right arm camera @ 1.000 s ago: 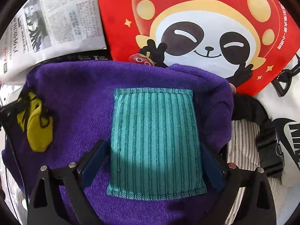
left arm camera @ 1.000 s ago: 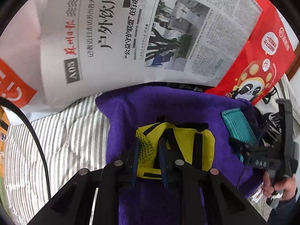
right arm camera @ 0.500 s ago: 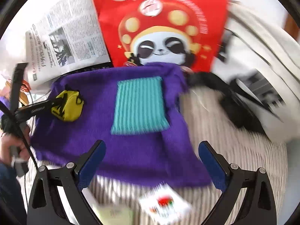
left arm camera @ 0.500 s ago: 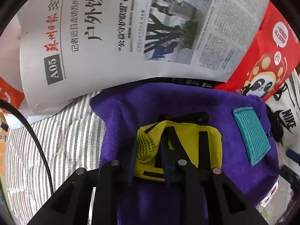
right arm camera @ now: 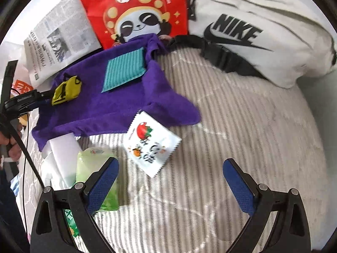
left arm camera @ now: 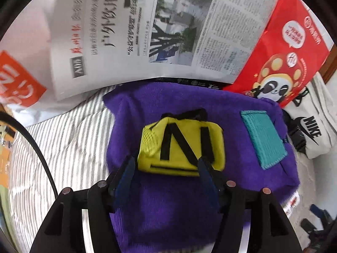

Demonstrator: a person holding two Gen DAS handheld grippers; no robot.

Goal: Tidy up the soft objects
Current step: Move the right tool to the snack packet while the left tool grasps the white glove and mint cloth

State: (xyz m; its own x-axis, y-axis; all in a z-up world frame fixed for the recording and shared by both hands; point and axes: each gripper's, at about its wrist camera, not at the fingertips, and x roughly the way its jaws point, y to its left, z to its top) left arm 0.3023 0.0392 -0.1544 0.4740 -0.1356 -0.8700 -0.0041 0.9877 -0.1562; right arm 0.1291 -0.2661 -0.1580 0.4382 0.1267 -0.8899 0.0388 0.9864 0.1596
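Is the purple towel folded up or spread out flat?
Spread out. The purple towel lies open on the striped bed, with the yellow pouch and teal cloth resting on it.

This looks like a home bedroom: everything lies on a soft, quilted striped mattress that dimples under the load. Household clutter fills its far edge: a newspaper, a red panda-print gift bag, a white Nike bag, with snack packets near the near edge.

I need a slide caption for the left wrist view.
Left gripper, jaws open, beside yellow pouch on purple towel.
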